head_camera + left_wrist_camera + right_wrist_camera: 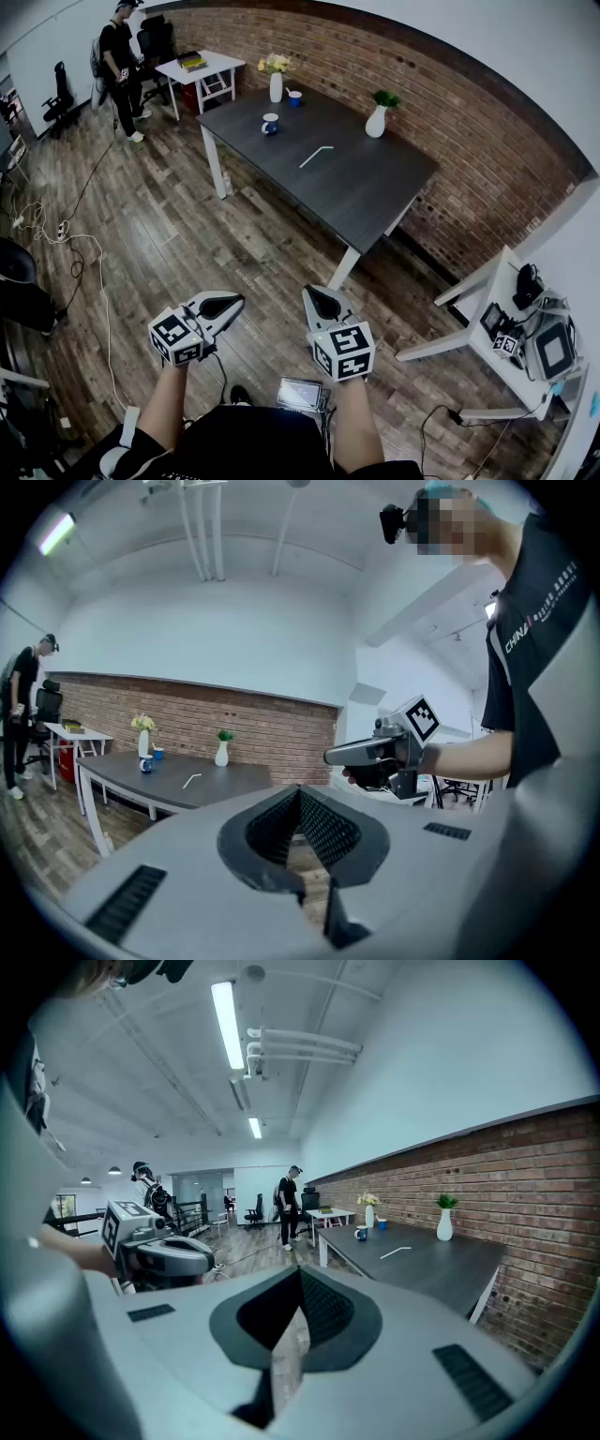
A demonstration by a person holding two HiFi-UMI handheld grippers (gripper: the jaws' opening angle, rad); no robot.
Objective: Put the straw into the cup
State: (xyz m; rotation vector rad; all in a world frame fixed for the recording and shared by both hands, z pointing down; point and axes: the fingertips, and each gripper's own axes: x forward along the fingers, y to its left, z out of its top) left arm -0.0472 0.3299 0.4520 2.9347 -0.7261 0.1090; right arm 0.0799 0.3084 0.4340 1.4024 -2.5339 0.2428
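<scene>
Wood-plank flooring (169, 234) is seen stretching towards a brick wall (441, 94), with a dark table (366, 192) set at the far side of the room. A white straw (317, 157) is shown lying flat near the middle of the table, well apart from a white and blue mug (270, 123) and a small blue cup (294, 97) at its far left end. A vase of flowers (276, 82) is placed beside the blue cup, and a vase with a green plant (377, 116) by the wall. Near the camera, the left gripper (222, 306) and the right gripper (323, 302) are held above the floor, far from the table; the jaws of each are pressed together with nothing between them. A standing person (118, 61) is seen at far left.
</scene>
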